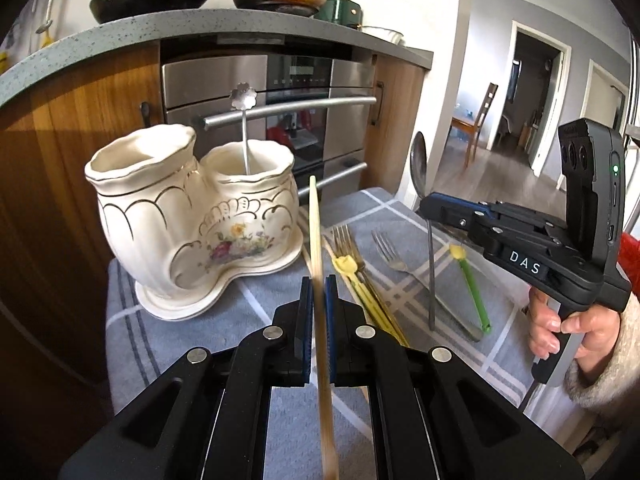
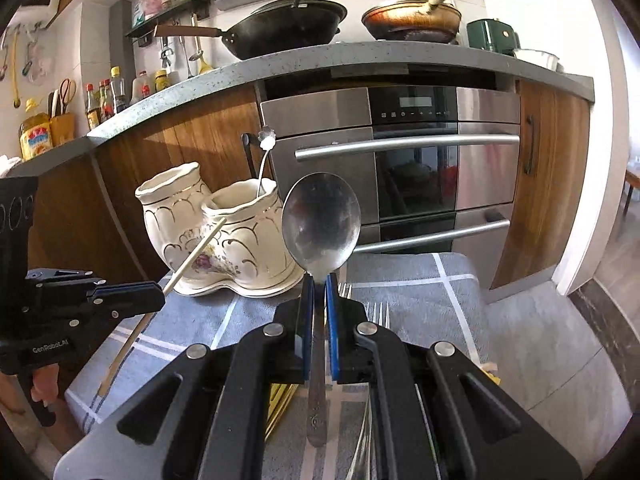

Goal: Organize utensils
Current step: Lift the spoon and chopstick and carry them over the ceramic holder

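A cream double-pot ceramic holder [image 1: 192, 220] stands on a grey checked cloth [image 1: 168, 332]; it also shows in the right wrist view [image 2: 224, 240]. A thin flower-topped spoon [image 1: 243, 98] stands in its right pot. My left gripper [image 1: 319, 284] is shut on a wooden chopstick [image 1: 316, 216], held up just right of the holder. My right gripper [image 2: 319, 280] is shut on a large steel spoon [image 2: 321, 220], bowl up, to the right of the holder. On the cloth lie a gold fork [image 1: 346, 240], a silver fork [image 1: 390, 252], a yellow pick [image 1: 347, 265] and a green pick [image 1: 472, 284].
The cloth covers a small table in front of an oven [image 2: 412, 168] and wooden cabinets [image 1: 76, 120]. A grey counter [image 1: 120, 36] above carries two woks. The table edge drops to the floor on the right [image 2: 540, 340].
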`<action>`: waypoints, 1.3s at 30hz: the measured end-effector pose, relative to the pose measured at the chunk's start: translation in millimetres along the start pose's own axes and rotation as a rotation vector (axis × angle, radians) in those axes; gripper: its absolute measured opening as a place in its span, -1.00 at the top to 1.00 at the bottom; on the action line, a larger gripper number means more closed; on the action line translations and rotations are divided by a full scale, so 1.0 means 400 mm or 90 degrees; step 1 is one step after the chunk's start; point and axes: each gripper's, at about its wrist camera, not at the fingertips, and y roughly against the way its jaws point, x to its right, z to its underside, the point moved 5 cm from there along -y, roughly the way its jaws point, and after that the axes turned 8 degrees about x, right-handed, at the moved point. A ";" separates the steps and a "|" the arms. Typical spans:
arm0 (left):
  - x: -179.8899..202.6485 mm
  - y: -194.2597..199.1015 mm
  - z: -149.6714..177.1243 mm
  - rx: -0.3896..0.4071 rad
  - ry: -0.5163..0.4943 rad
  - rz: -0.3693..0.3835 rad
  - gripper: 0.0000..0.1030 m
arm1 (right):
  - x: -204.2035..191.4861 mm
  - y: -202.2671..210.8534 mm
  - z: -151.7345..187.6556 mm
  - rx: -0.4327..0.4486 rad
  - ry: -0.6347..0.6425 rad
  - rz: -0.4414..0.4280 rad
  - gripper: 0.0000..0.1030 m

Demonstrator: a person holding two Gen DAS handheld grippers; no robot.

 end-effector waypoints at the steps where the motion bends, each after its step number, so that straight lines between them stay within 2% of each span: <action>1: -0.004 0.004 0.002 0.000 0.000 0.000 0.88 | -0.002 -0.001 0.000 0.001 0.000 0.000 0.88; 13: -0.007 0.002 0.002 -0.001 -0.003 -0.001 0.88 | -0.026 0.020 -0.011 0.026 0.013 -0.020 0.88; 39: -0.008 -0.012 0.010 -0.012 -0.011 -0.004 0.88 | -0.049 0.064 -0.035 0.076 0.030 -0.018 0.89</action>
